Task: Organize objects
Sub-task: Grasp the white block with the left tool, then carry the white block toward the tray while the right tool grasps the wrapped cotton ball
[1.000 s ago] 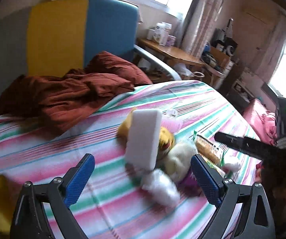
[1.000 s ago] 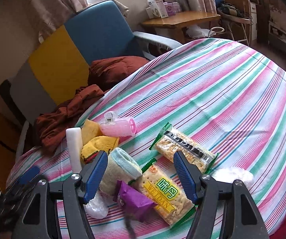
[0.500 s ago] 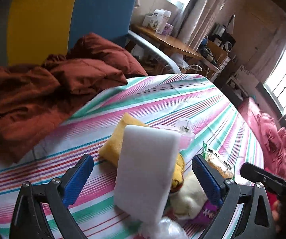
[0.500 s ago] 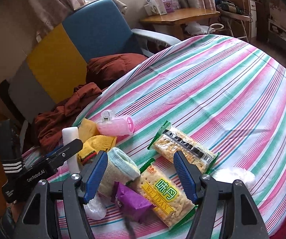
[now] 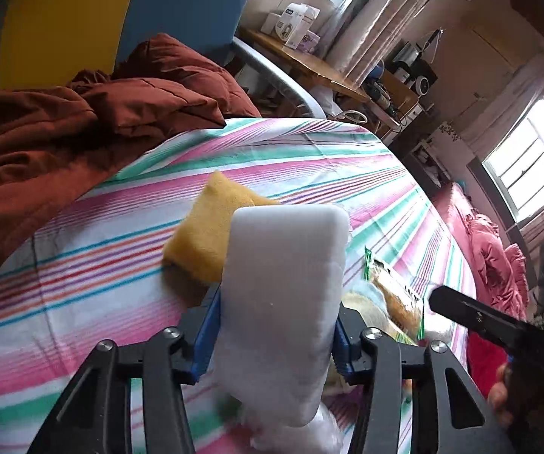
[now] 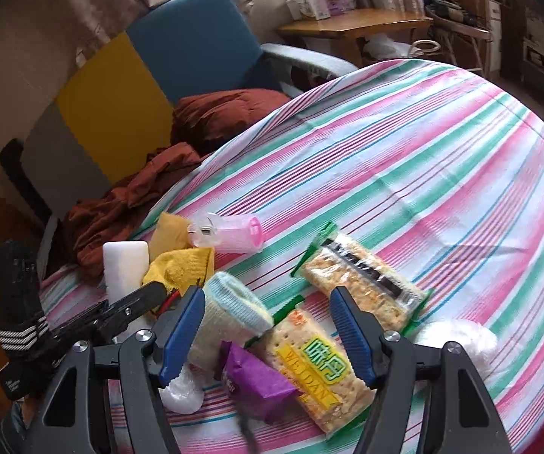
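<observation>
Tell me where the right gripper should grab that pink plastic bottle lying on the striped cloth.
Take the pink bottle across its round middle, coming from above. It lies on its side, so its cylinder gives the fingers two opposite walls; its clip end is narrower and irregular, probably a poorer hold.

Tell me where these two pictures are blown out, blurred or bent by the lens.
Left wrist view: the window is blown out, the white sponge fills the near field, softly blurred low down. Right wrist view: fisheye bulges the striped tablecloth into a dome, corners go black, the cracker packets stay sharp.
</observation>
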`<state>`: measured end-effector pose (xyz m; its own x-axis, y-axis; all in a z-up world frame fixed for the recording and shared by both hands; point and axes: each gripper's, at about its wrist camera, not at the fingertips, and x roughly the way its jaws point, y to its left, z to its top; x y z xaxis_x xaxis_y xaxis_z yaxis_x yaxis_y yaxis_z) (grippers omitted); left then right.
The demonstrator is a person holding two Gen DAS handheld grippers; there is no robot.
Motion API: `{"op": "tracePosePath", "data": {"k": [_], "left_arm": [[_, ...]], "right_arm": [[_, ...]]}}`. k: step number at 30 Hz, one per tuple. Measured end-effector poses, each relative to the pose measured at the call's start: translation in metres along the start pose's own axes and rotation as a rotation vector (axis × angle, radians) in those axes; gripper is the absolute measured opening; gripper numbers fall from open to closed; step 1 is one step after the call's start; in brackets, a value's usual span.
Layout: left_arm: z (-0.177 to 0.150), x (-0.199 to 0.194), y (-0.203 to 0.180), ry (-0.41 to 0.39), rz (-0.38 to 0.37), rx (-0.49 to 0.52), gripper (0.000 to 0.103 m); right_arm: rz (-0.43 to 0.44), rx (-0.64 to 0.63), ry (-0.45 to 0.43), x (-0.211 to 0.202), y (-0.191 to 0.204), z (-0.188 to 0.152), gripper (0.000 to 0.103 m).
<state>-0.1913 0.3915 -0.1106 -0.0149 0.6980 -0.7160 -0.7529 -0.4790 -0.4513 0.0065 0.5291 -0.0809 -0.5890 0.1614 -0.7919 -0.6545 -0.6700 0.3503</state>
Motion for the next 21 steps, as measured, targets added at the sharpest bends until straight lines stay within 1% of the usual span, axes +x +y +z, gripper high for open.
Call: {"op": "tracePosePath", "data": {"k": [2,5,8,10,12,14,16,18,20,21], "left_arm": [[-0.008,-0.012,-0.002,-0.012,0.011,0.010,0.049],[-0.019,-0.030,0.001,-0.025,0.008,-0.021,0.050],[-0.031,-0.049,0.004,-0.041,0.015,-0.043,0.050],[-0.042,-0.064,0.002,-0.046,0.040,-0.049,0.049],[-0.054,-0.079,0.002,-0.064,0.040,-0.064,0.049],[-0.062,-0.093,0.001,-0.084,0.057,-0.070,0.049],[-0.072,-0.110,-0.002,-0.110,0.076,-0.076,0.049],[-0.079,-0.123,-0.003,-0.128,0.094,-0.077,0.050],[-0.086,-0.137,-0.006,-0.149,0.109,-0.075,0.050],[-0.090,-0.147,-0.009,-0.164,0.126,-0.068,0.050]], "right_arm": [[0.018,-0.029,0.017,0.003,0.006,-0.001,0.070],[0.044,-0.077,0.044,0.008,0.016,-0.005,0.070],[0.092,-0.123,0.058,0.009,0.027,-0.009,0.070],[0.139,-0.163,0.073,0.010,0.036,-0.012,0.069],[0.177,-0.228,0.079,0.008,0.050,-0.018,0.068],[0.212,-0.296,0.098,0.008,0.064,-0.025,0.067],[0.237,-0.357,0.126,0.010,0.077,-0.033,0.063],[0.231,-0.421,0.163,0.017,0.090,-0.042,0.060],[0.178,-0.462,0.191,0.027,0.097,-0.049,0.060],[0.160,-0.478,0.208,0.032,0.101,-0.052,0.057]]}}
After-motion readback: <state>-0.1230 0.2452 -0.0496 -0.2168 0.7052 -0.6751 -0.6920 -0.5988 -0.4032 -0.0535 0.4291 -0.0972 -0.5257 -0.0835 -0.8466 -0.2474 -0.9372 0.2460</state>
